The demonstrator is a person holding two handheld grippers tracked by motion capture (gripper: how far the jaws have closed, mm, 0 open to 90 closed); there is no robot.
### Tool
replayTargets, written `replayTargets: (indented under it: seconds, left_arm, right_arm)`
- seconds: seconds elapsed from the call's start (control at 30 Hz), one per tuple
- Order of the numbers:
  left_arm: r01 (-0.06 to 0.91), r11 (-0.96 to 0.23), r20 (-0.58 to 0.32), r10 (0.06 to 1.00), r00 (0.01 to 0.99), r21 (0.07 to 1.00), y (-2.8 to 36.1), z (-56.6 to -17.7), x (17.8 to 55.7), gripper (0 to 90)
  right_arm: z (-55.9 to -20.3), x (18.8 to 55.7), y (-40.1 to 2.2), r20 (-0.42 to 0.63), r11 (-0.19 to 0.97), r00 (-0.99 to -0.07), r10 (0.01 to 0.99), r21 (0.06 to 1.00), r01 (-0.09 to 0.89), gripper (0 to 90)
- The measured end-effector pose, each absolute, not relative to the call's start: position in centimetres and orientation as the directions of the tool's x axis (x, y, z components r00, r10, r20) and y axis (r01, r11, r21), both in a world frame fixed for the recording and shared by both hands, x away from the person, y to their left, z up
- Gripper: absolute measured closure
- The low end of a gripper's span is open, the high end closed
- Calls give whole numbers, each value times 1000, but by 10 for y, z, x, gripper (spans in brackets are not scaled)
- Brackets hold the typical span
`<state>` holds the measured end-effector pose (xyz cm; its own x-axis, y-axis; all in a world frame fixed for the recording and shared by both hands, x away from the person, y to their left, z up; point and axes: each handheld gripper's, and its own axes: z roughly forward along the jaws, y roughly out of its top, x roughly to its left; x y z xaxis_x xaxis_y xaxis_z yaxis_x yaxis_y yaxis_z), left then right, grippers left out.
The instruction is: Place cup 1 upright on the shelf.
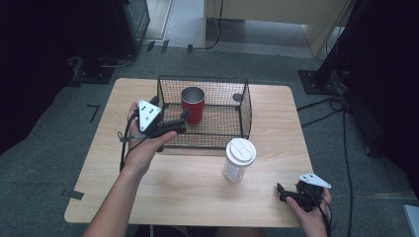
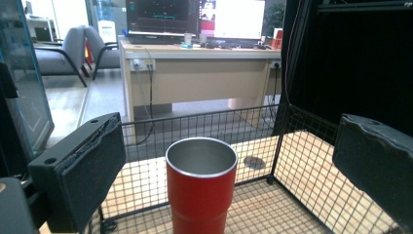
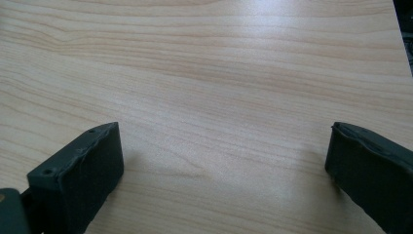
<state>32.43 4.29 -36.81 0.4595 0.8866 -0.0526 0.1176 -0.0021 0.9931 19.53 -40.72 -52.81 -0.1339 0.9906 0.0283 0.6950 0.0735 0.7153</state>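
A red metal cup [image 1: 192, 103] with a bare steel inside stands upright in a black wire basket [image 1: 202, 79] at the back of the wooden table [image 1: 197, 192]. My left gripper [image 1: 184, 117] is held at the basket's front left corner, open, its jaws pointing at the cup. In the left gripper view the red cup [image 2: 201, 190] stands just ahead of the left gripper [image 2: 231, 141], centred between the wide jaws and untouched. My right gripper [image 1: 281, 191] rests low at the table's front right, open. The right gripper [image 3: 224, 141] has bare wood between its jaws.
A clear plastic cup with a white lid [image 1: 239, 160] stands upright on the table in front of the basket, between the two hands. The basket's wire walls [image 2: 302, 161] rise around the red cup. Cables and stand bases lie on the floor around the table.
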Motion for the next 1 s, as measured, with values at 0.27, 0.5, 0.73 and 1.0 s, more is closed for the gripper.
replayTargets:
  seconds: [0.27, 0.5, 0.73, 1.0]
  left_arm:
    - [133, -2, -59, 891, 450, 991, 70, -380, 303, 0]
    - [148, -1, -64, 899, 433, 989, 87, -394, 288, 0]
    - [158, 2, -70, 903, 425, 987, 101, -407, 271, 0]
    - [192, -13, -70, 907, 415, 981, 113, -431, 252, 0]
  right_arm:
    - [-528, 195, -407, 28, 73, -134, 991, 715, 695, 5]
    - [-528, 195, -407, 27, 74, -134, 991, 715, 695, 5]
    - [-528, 195, -407, 27, 75, -134, 991, 715, 695, 5]
    - [-528, 195, -407, 25, 76, -135, 991, 716, 694, 5]
